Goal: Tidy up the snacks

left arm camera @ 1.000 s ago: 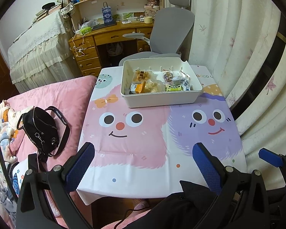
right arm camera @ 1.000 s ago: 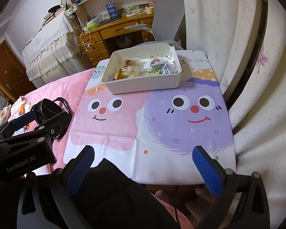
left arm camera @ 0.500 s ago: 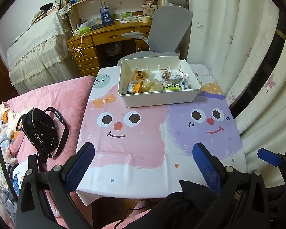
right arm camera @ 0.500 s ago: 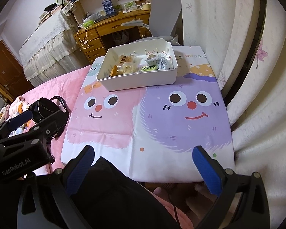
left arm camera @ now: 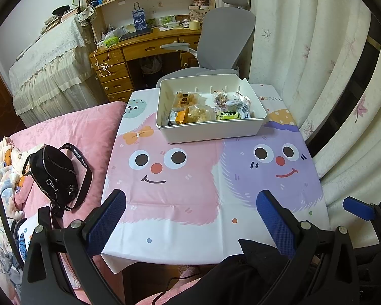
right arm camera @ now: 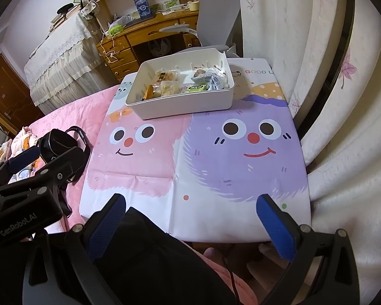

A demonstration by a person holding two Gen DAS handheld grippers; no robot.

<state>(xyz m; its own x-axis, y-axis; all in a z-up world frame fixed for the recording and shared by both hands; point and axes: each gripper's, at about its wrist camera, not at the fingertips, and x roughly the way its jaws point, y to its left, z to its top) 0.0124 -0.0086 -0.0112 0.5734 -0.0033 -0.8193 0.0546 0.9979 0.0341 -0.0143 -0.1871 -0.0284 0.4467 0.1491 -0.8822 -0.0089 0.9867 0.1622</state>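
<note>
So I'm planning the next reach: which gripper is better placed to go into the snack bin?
Marginally the left gripper: the white bin lies nearly straight ahead of its open jaws. From the right gripper, equally open and empty, it sits off to the left.

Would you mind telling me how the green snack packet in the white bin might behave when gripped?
The green snack packet looks like a thin wrapper, so probably light and crushable. Its glossy film may be slippery. It lies wedged among other packets in the white bin, so neighbours may shift.

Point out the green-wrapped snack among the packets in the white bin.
The green packet lies against the white bin's near wall, right of centre; its neighbours are orange, yellow or silvery.
</note>
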